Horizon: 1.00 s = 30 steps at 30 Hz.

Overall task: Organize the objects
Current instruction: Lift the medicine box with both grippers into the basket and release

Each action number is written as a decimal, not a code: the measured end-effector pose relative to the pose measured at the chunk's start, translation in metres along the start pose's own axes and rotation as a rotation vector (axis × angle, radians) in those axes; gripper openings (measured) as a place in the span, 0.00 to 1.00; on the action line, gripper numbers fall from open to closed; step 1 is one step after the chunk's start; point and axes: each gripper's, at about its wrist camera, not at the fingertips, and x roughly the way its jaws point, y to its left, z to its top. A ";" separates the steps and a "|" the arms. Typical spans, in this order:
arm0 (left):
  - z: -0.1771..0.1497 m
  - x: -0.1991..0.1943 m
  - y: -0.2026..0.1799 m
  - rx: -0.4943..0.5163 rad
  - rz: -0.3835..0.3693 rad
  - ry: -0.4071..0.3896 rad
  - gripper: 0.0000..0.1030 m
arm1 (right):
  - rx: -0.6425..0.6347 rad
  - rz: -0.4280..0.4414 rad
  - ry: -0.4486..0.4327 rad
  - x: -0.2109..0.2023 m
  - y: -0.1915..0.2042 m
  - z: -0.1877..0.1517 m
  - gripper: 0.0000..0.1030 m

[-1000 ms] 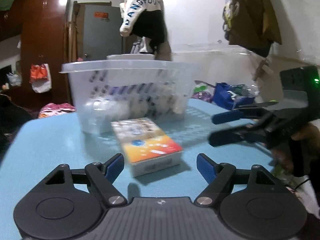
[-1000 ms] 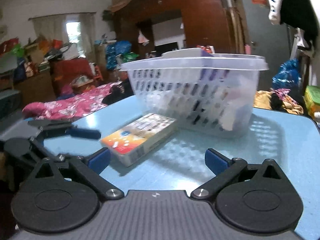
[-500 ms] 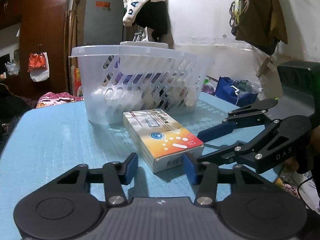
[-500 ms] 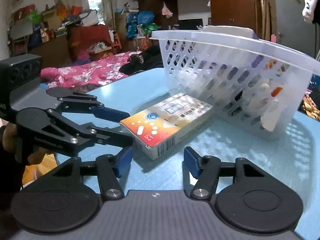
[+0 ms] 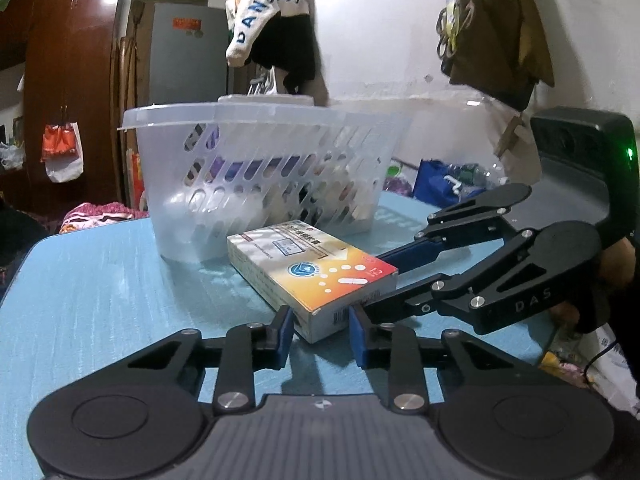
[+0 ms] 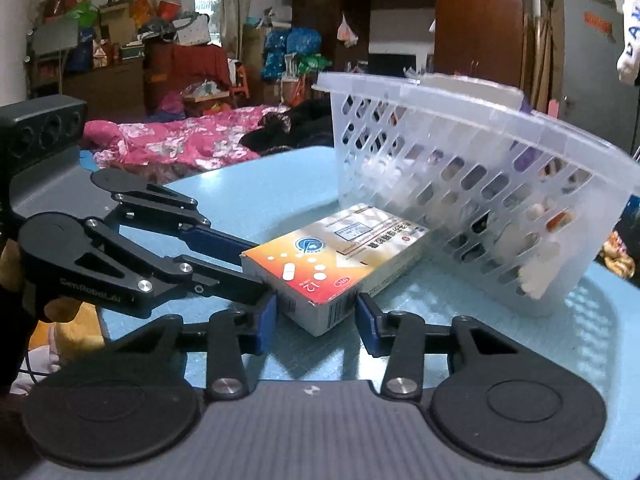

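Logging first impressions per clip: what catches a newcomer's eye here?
The orange-and-white cardboard medicine box lying on the blue table, with the left gripper and right gripper closing around its near corner from two sides. Just behind stands a translucent white perforated plastic basket holding items.

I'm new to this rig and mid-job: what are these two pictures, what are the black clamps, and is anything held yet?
There is no robot here: a person holds a two-finger clamp tool in each hand, with a camera on each looking along its fingers. One picture is from the left tool, the other from the right tool; each also shows the other reaching in from the side. On the blue table lies a medicine box in front of a clear basket with things inside. Both tools straddle the same near corner of the box and are closing on it. Whether the pads press on it yet is hard to tell. It is not lifted.
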 end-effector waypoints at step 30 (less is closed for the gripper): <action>0.125 -0.030 -0.069 0.229 0.027 -0.239 0.32 | -0.085 -0.185 -0.257 -0.074 -0.041 0.088 0.43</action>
